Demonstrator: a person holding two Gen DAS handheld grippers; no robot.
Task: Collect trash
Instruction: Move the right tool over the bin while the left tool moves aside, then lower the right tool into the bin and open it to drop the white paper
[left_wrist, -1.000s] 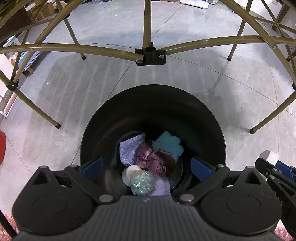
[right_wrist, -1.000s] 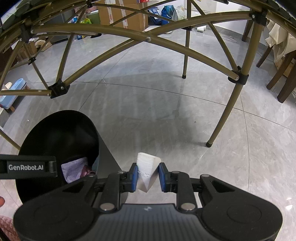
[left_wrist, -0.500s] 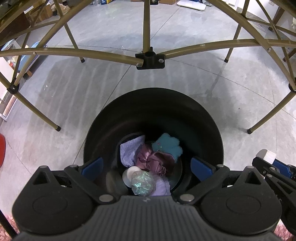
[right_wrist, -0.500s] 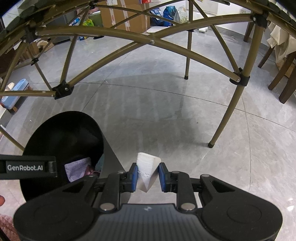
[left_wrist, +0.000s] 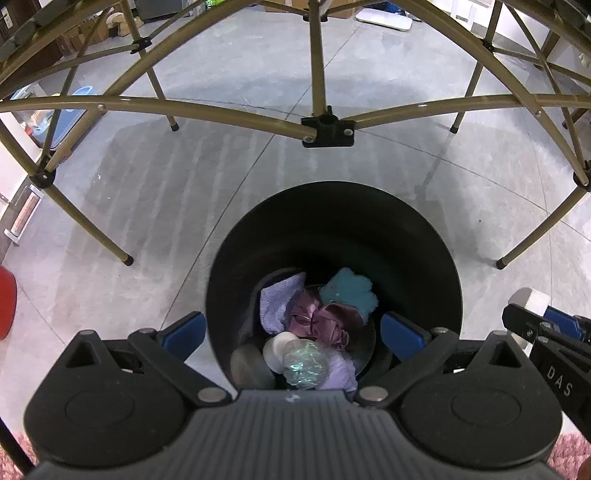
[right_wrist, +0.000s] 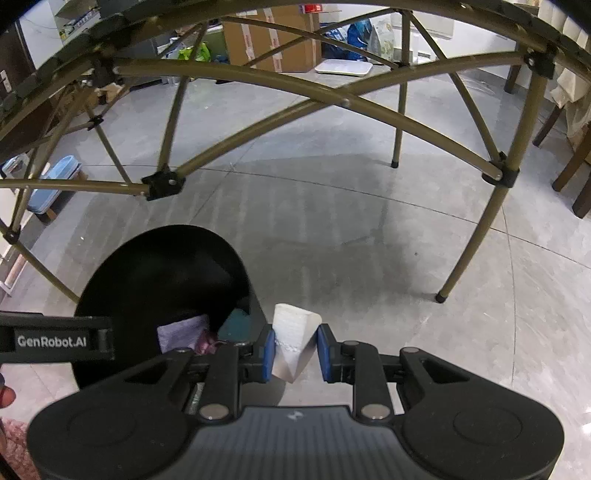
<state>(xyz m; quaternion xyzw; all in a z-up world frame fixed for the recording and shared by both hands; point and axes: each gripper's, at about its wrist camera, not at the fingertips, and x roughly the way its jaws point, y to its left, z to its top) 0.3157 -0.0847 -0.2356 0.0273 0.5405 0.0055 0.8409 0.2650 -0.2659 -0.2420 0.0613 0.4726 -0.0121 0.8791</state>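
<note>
The right hand-held gripper (right_wrist: 294, 349) pinches a folded white paper scrap (right_wrist: 293, 338) just right of the round black plastic bin (left_wrist: 334, 236), ready to drop; the left hand-held gripper (left_wrist: 293, 326) stands wide and empty above it.

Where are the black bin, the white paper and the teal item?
bin (left_wrist: 332, 229), left wrist view, far inner wall.
paper (right_wrist: 293, 332), right wrist view, front face.
teal item (left_wrist: 349, 291), left wrist view, its middle.

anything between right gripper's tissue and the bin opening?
No: right wrist view shows white tissue just outside the black bin, only its rim between.

Both wrist views steep-down, near; shared: black bin (left_wrist: 332, 236).
</note>
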